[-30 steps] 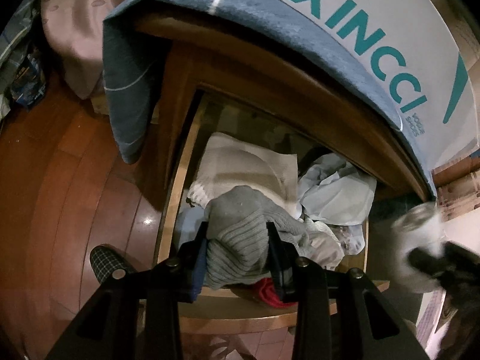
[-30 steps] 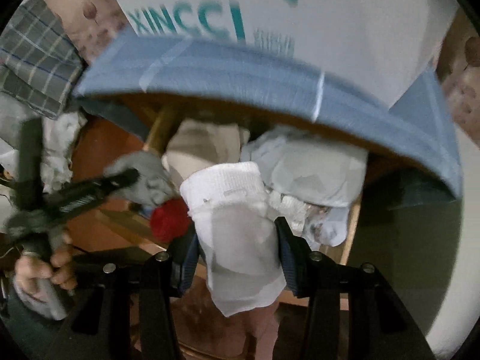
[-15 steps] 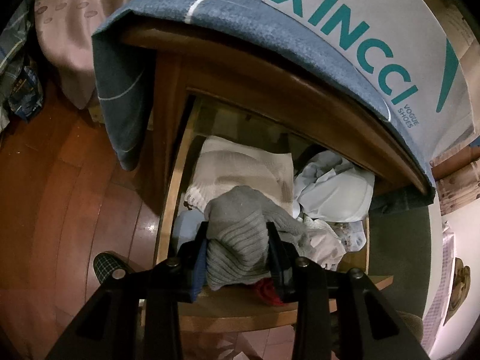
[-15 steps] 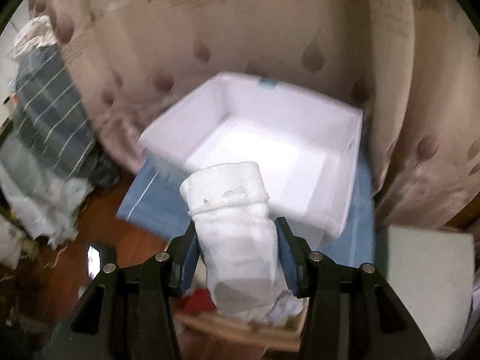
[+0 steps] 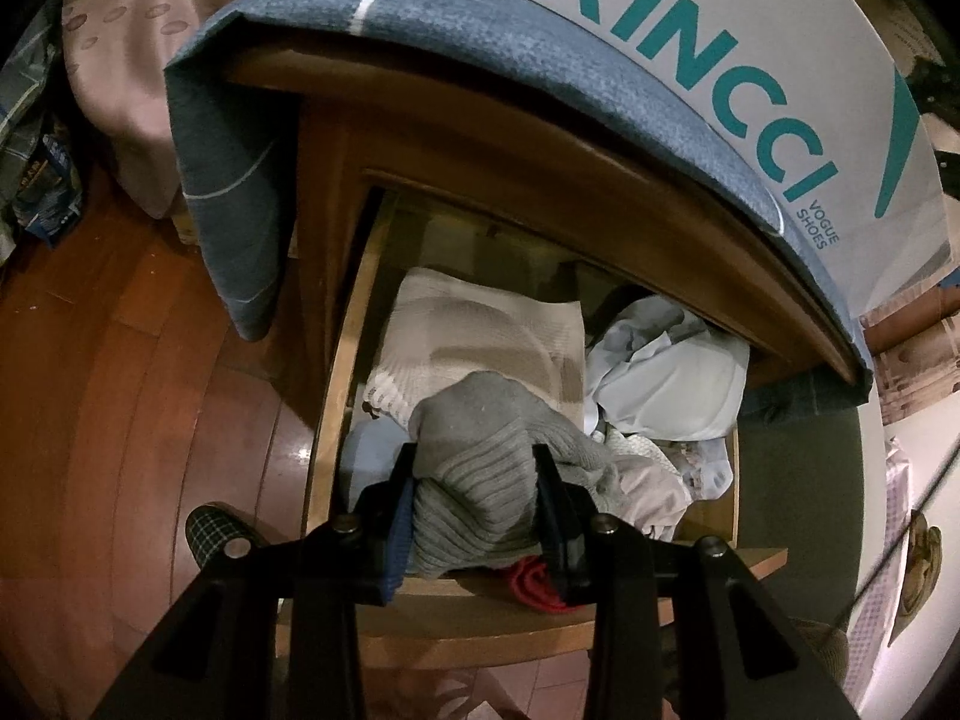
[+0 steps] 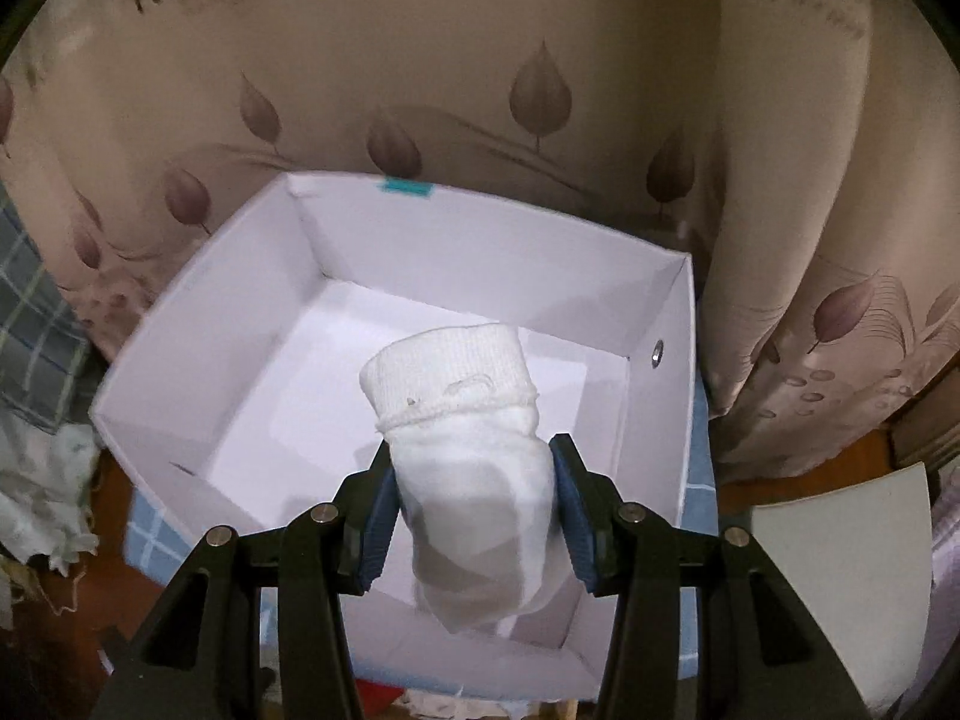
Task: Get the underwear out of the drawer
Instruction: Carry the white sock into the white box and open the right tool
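Observation:
In the left wrist view my left gripper (image 5: 474, 480) is shut on a grey ribbed garment (image 5: 480, 462) held over the open wooden drawer (image 5: 336, 414). Folded beige knitwear (image 5: 480, 330), pale blue underwear (image 5: 666, 384) and a red piece (image 5: 531, 582) lie in the drawer. In the right wrist view my right gripper (image 6: 474, 480) is shut on a rolled white garment (image 6: 462, 420), which hangs above the inside of an open white shoe box (image 6: 252, 300). The box's floor looks bare.
The white box (image 5: 750, 60) with teal lettering sits on a blue cloth (image 5: 252, 138) draped over the cabinet top. A patterned curtain (image 6: 480, 60) hangs behind the box. A checked slipper (image 5: 213, 534) rests on the wooden floor beside the drawer. Clothes (image 6: 36, 420) pile up at left.
My right gripper has risen from the drawer with the white garment and now hovers over the white box. The left gripper has stayed put with the grey garment.

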Motion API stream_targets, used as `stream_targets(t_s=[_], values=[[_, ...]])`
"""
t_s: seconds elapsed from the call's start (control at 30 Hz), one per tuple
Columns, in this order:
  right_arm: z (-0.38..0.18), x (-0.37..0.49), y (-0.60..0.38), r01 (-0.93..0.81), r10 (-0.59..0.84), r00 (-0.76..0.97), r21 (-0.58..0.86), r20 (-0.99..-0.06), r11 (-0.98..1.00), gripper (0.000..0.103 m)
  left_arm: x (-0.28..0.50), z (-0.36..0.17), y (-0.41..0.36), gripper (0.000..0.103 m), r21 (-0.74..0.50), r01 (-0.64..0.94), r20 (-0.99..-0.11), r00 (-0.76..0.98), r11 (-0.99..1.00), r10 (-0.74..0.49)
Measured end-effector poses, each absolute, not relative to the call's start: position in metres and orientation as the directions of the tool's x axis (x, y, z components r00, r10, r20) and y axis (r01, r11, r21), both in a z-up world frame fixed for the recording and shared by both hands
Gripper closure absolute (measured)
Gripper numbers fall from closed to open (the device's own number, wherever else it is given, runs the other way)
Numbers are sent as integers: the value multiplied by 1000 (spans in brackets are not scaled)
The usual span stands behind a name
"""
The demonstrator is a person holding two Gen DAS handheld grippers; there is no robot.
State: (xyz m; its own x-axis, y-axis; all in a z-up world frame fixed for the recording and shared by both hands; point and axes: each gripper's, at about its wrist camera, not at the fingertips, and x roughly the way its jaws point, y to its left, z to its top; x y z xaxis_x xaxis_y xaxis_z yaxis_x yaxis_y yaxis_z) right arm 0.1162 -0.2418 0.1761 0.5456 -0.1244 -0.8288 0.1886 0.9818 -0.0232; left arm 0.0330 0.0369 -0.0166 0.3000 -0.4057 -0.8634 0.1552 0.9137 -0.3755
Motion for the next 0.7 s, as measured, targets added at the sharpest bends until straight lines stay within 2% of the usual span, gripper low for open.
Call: stream_targets(t_s=[0.23,0.7], values=[[156,129,-252,203,-136,510,-35,-849,979,58,34,-17,34,67,-380,165,-863,292,910,-413],[157,132,-250,197,-158,501,-66,-851,978,53,34,-19,32,67,-375,171,-866,285,911,-410]])
